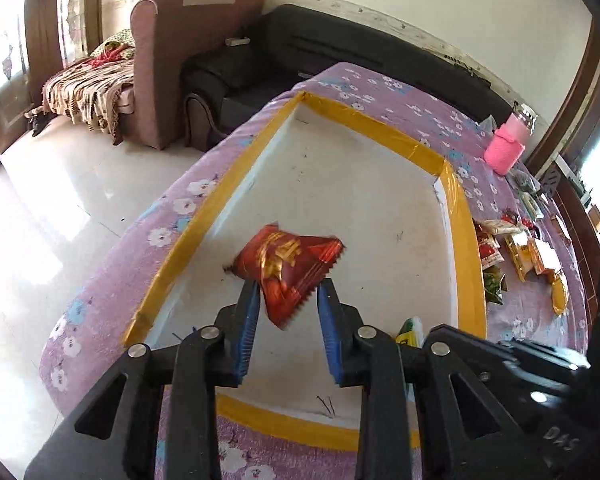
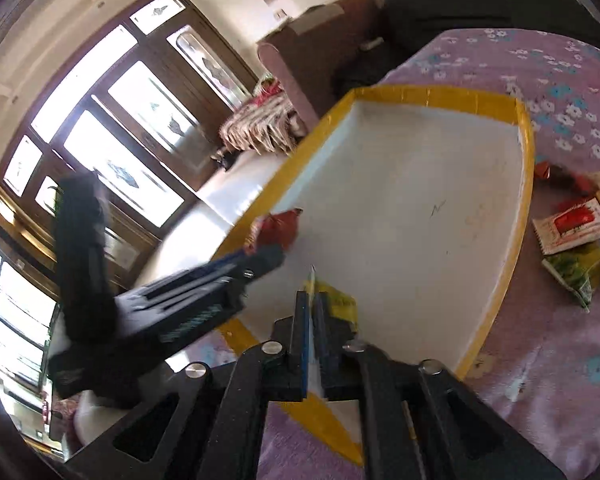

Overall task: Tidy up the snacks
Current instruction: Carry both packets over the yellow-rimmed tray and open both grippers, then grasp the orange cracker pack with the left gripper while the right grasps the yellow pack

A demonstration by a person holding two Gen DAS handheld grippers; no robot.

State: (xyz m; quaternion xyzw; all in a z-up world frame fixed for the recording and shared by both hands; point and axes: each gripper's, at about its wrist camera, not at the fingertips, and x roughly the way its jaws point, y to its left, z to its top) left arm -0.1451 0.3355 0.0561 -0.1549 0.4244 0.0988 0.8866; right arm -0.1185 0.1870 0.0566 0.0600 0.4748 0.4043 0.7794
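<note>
Two packets over the tray

My left gripper (image 1: 288, 292) stands parted, a glossy red foil packet (image 1: 290, 266) with crimped zigzag ends loose between its blue ribbed pads (image 1: 249, 320), above the white tray (image 1: 380, 200) with its yellow-taped rim. My right gripper (image 2: 311, 312) pinches the thin edge of a yellow packet (image 2: 340, 304) at the tray's near side. More crinkly packets (image 2: 572, 228) lie right of the tray on the purple floral cloth (image 2: 540, 360).

Left gripper (image 1: 288, 300) fingers parted; right gripper (image 2: 311, 304) pinched.
</note>
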